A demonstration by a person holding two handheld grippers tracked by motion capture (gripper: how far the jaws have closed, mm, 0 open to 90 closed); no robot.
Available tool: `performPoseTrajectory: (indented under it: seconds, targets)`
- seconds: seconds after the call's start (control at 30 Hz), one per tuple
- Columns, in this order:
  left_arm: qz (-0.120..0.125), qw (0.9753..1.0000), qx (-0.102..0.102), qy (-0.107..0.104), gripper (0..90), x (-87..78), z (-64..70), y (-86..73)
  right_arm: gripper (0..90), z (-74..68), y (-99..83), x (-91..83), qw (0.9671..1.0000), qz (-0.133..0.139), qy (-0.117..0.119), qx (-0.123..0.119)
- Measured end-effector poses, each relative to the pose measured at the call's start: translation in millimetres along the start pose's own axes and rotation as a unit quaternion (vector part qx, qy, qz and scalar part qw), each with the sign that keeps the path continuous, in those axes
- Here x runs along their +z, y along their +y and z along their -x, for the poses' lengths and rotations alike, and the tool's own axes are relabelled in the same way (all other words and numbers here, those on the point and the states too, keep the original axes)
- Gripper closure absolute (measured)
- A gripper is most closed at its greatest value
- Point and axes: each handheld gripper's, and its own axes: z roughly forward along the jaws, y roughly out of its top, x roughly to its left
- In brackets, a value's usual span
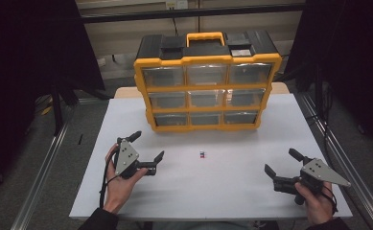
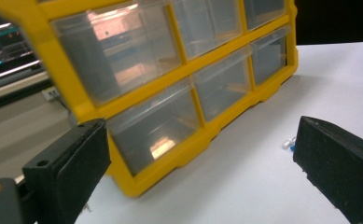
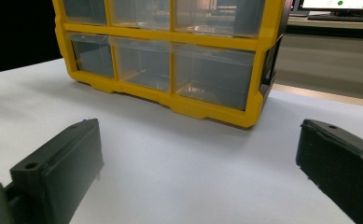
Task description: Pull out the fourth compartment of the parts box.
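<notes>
Claws both gape empty; your left claw sits nearer the small part on the counter, which lies to its right.

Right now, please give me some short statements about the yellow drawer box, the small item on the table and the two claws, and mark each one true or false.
1. The yellow plastic organiser box with nine clear drawers stands upright at the far side of the white table. True.
2. The left claw is shut on the tiny blue, white and red item. False: that claw is open and empty, and the item lies alone on the table between the two claws.
3. The right claw is open and holds nothing. True.
4. One drawer is pulled out. False: all nine drawers sit closed in the frame.
5. The box has a yellow carry handle on top. True.
</notes>
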Motion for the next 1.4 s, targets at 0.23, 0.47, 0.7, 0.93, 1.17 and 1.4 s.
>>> performPoseTrajectory:
  seconds: [0.23, 0.47, 0.7, 0.93, 1.17, 1.4]
  targets:
    - [-0.008, 0.9999, -0.002, -0.014, 5.3, 17.4, -1.3, 13.6, 0.0, -0.3, 0.0, 0.1, 1.0000, -0.002, 0.000, -0.001]
    - [-0.013, 0.9995, 0.029, -0.007, 5.7, 35.0, -5.5, 24.4, 0.0, 0.0, 0.0, -0.2, 1.0000, 0.001, 0.000, -0.001]
    - [-0.007, 0.9989, 0.045, -0.006, 5.6, 49.4, -8.7, 35.1, 0.0, 0.0, 0.0, 0.1, 1.0000, 0.000, 0.003, -0.001]
    - [-0.003, 0.9988, 0.047, 0.011, 5.3, 61.6, -15.5, 42.7, 0.0, -0.2, -0.2, -0.1, 1.0000, 0.000, 0.004, -0.003]
    - [-0.007, 0.9977, 0.063, 0.022, 5.5, 68.9, -27.8, 54.9, 0.0, -0.2, -0.3, -0.6, 1.0000, 0.000, 0.005, -0.003]
    - [-0.004, 0.9938, 0.108, 0.027, 3.7, 73.3, -36.7, 68.4, 0.0, 0.0, -0.5, -0.8, 1.0000, -0.001, 0.002, -0.003]
